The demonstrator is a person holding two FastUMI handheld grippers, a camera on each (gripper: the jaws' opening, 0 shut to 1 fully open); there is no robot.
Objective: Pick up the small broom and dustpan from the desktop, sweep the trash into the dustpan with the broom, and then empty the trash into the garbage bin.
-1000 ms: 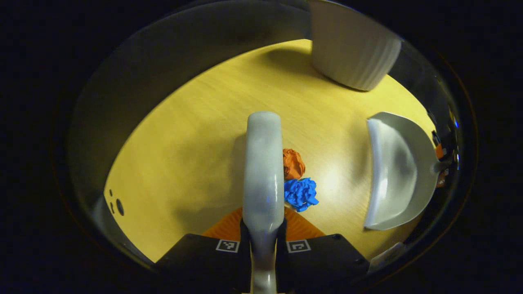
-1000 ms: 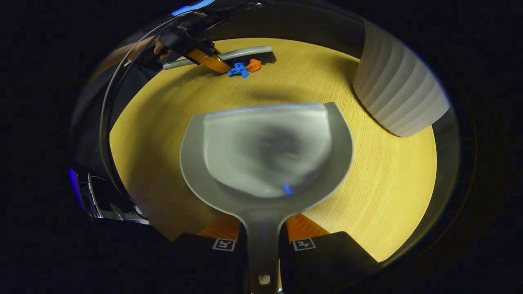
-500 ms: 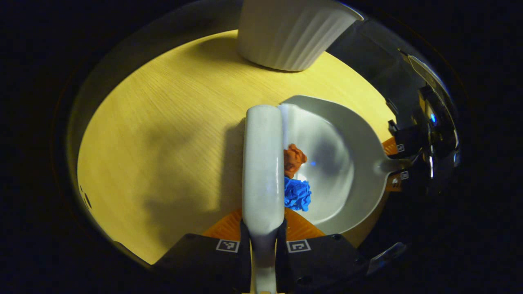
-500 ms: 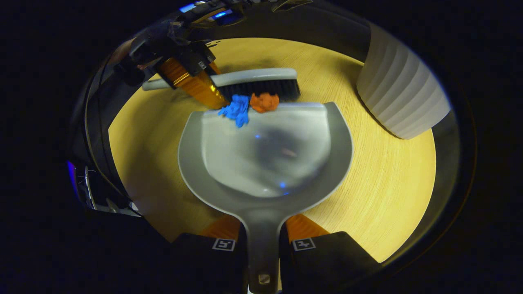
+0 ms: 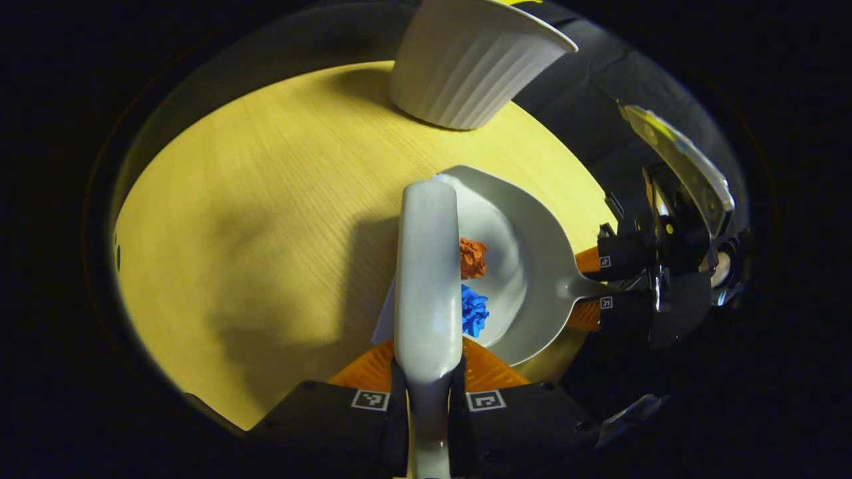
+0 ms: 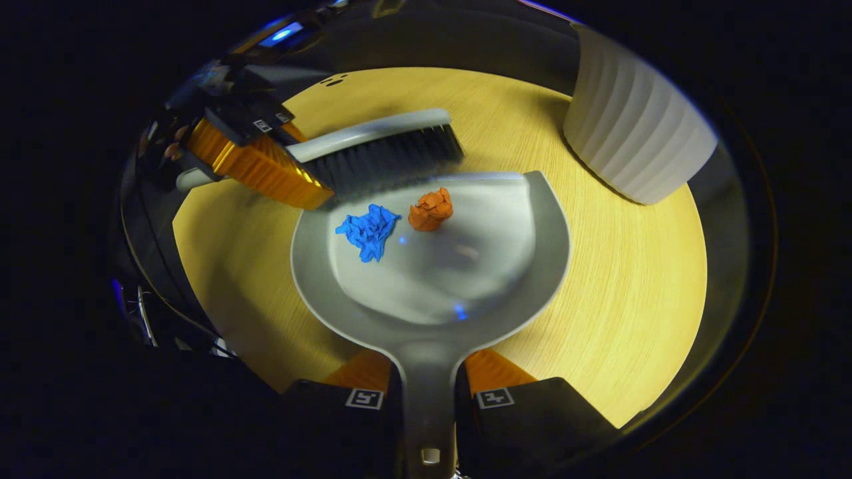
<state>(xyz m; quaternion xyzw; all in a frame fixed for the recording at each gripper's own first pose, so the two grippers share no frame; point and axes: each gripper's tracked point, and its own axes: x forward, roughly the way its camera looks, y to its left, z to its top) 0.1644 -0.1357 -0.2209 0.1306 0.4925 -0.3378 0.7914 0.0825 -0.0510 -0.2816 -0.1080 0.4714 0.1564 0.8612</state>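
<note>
1. Grey plastic dustpan (image 6: 432, 266) lies on the yellow desk (image 6: 619, 266); my right hand-held gripper (image 6: 429, 392) pinches its handle.
2. My left hand-held gripper (image 5: 426, 392) clamps the small broom (image 5: 428, 266), bristles at the pan's lip.
3. Blue scrap (image 6: 366, 229) and orange scrap (image 6: 431, 209) sit inside the pan.
4. The white ribbed garbage bin (image 6: 632, 143) stands nearby.

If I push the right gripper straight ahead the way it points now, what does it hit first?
Probably the broom: it hangs at the front lip of the dustpan that the right gripper holds. Its height over the pan is unclear, so the pan might slip under the bristles.
</note>
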